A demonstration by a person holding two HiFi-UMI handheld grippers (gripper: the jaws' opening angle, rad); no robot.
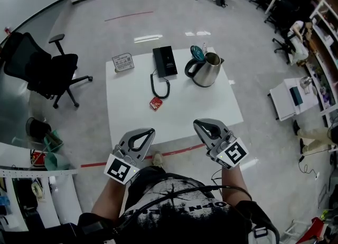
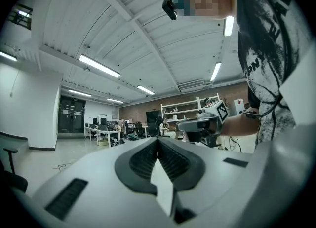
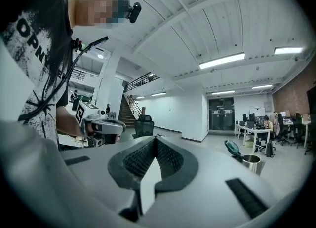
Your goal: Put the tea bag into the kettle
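Glossy grey office floor is surrounding a white table (image 1: 211,105); the kettle (image 1: 206,71) is standing at its far right with a teal lid tipped up, its inside not showing from the head view; the tea bag (image 1: 156,103), a red packet too small to read, is lying near the table's middle, well apart from the kettle, just beside a coiled black cord (image 1: 160,87); the left gripper (image 1: 152,130) and right gripper (image 1: 195,123) are hovering at the near edge, both with jaws pressed together on nothing; in the right gripper view that gripper's own body is cutting off the kettle's lower part and hiding the table top
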